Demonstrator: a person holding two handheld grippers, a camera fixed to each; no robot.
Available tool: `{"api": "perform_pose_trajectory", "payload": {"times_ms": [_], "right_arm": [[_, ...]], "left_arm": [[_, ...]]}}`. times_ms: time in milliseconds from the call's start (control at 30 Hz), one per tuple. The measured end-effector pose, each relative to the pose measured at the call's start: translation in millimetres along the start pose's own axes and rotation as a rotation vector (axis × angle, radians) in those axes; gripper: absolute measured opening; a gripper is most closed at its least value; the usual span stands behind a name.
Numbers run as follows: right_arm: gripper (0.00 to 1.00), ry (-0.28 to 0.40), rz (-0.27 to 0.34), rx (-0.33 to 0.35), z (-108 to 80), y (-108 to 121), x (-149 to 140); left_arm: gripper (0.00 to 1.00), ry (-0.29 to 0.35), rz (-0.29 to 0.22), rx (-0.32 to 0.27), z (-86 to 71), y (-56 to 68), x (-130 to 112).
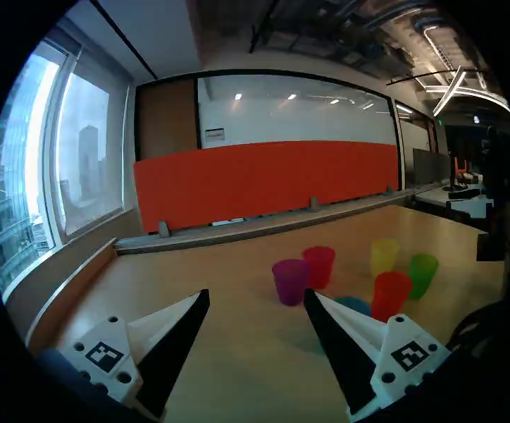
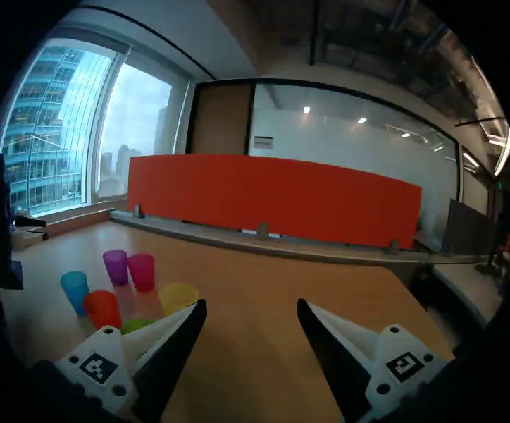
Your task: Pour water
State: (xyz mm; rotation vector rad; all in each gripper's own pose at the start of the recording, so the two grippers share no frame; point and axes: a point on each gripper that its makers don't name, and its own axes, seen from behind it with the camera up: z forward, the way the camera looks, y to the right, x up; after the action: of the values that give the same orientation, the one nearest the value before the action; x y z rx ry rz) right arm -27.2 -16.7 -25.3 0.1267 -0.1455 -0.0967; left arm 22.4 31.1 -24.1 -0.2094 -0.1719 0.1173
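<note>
Cups (image 1: 390,290) are clustering lower right before your left gripper (image 1: 256,291) and lower left before your right gripper (image 2: 251,302); both are gaping open, empty.

Translucent plastic cups (image 1: 291,280) stand on a smooth, softly glossy wooden table (image 1: 220,275).

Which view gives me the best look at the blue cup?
The right gripper view: the blue cup stands in plain sight, nearly whole. In the left gripper view, its top peeks out behind a finger of the left tongs.
</note>
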Motion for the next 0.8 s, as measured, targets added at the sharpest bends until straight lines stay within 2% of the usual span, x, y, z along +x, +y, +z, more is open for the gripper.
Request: {"api": "perform_pose_trajectory", "payload": {"times_ms": [300, 467, 667, 800], "right_arm": [[0.99, 0.134, 0.063, -0.138, -3.8, 22, 26], [0.99, 0.194, 0.060, -0.176, -9.2, 24, 37], [0.99, 0.234, 0.043, -0.233, -12.1, 27, 41], [0.99, 0.257, 0.036, -0.258, -14.7, 26, 44]], "left_arm": [[1.00, 0.085, -0.078, 0.068, -3.9, -8.3, 14], [1.00, 0.123, -0.102, 0.095, -4.6, -11.1, 23], [1.00, 0.172, -0.145, 0.112, -3.4, -13.4, 34], [1.00, 0.182, -0.151, 0.131, -3.0, -17.7, 33]]}}
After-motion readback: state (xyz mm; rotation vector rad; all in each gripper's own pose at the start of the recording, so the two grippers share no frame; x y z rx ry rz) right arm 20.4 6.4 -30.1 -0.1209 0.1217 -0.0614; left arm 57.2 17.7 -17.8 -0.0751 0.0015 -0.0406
